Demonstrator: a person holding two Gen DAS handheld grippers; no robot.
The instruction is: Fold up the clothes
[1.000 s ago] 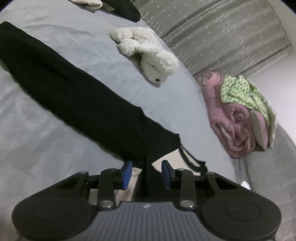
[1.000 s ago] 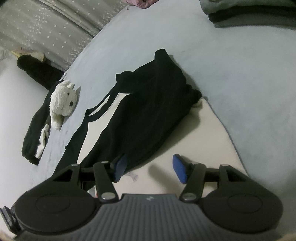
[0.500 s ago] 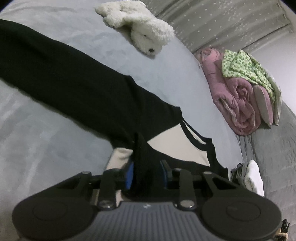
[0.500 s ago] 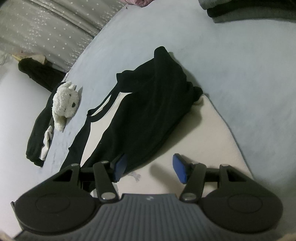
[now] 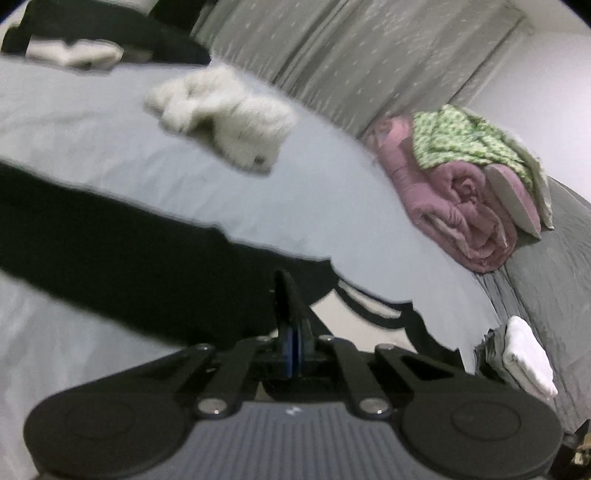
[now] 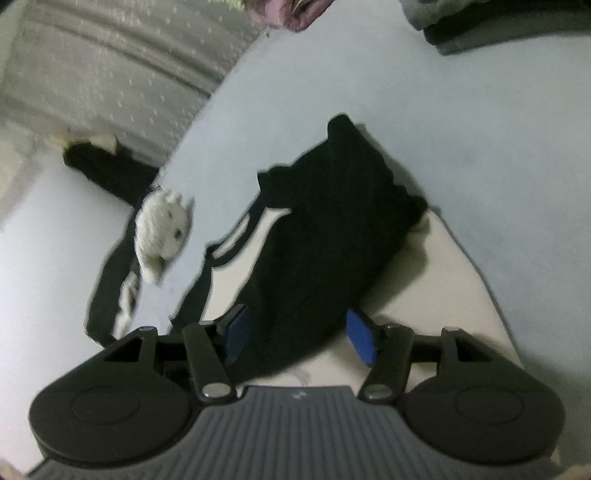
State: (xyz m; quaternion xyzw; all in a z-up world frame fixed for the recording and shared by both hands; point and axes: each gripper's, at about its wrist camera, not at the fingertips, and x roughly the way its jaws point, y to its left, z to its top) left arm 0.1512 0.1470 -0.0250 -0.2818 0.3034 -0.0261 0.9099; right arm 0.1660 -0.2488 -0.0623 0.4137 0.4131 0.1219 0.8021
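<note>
A black-and-cream garment [image 5: 129, 258] lies across the pale grey bed [image 5: 332, 192]. Its black sleeve runs off to the left, and a cream panel [image 5: 343, 314] shows by the neckline. My left gripper [image 5: 293, 332] is shut on a raised fold of the black fabric, which sticks up between the blue pads. In the right wrist view the same garment [image 6: 332, 221] is bunched over its cream body [image 6: 436, 288]. My right gripper [image 6: 299, 332] hovers at its near edge. Its jaws are opening, black cloth lies between the pads, and they do not press it.
A white plush toy [image 5: 229, 118] lies beyond the sleeve. It also shows as the plush toy [image 6: 162, 229] in the right wrist view. A rolled pink blanket [image 5: 461, 206] topped by green patterned cloth [image 5: 465, 144] sits at the right. Folded grey clothes [image 6: 498, 29] lie far right.
My left gripper has closed onto a fold of the black fabric and lifted it a little. The right gripper has edged forward over the black cloth, its jaws slightly wider.
</note>
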